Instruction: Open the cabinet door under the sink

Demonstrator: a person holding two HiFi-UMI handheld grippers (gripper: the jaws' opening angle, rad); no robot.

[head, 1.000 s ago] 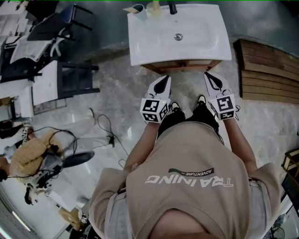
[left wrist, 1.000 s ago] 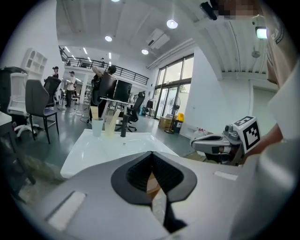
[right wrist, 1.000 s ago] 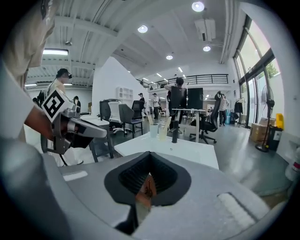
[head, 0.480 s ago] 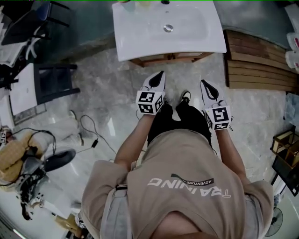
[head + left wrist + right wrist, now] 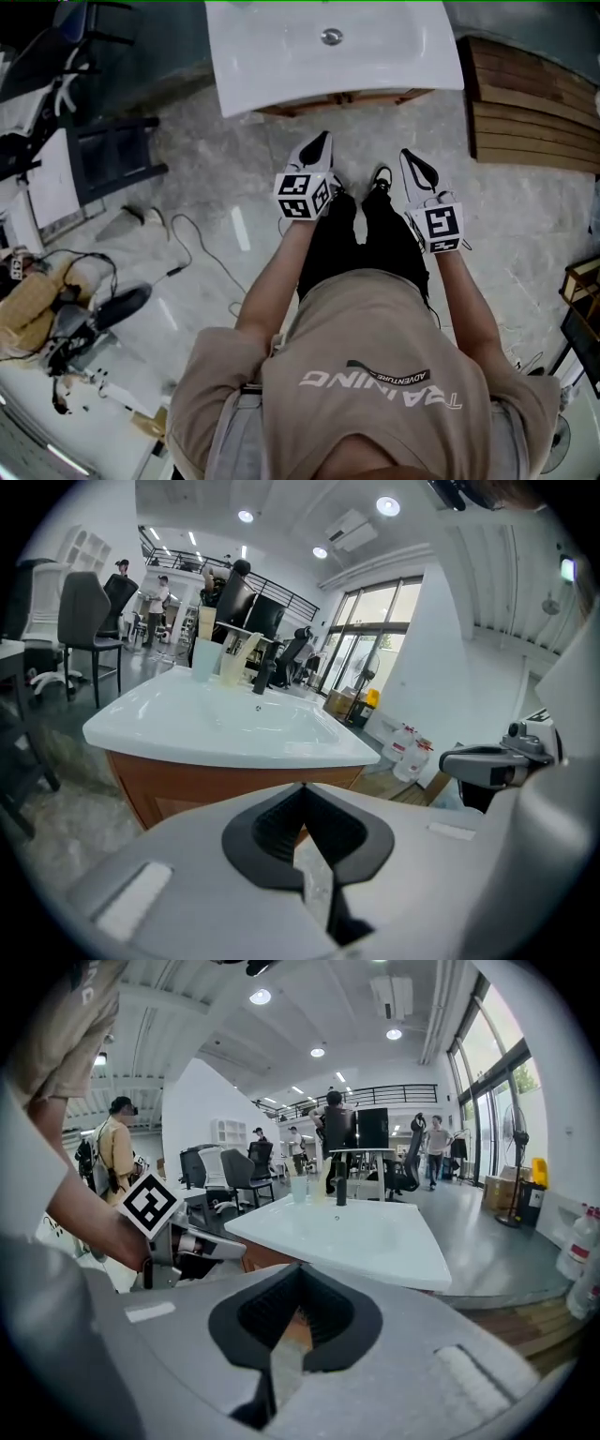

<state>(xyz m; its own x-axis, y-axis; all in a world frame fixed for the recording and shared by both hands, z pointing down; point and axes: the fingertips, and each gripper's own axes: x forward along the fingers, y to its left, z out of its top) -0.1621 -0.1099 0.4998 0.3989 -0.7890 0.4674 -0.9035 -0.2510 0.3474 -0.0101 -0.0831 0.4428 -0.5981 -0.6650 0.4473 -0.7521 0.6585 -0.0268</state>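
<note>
0 steps done: brown wooden cabinet [image 5: 169, 785] under white ceramic sink [image 5: 281, 56] looks closed; left gripper [image 5: 324, 137], right gripper [image 5: 405, 154] clenched empty, apart from it.

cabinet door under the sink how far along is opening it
Done: nothing on the door yet; the wooden cabinet front below the white sink looks shut. In hand: the left gripper and right gripper point at the cabinet, short of it, fingers together and empty. Left: reach the door, grip its edge or a handle, and pull it open.
</note>
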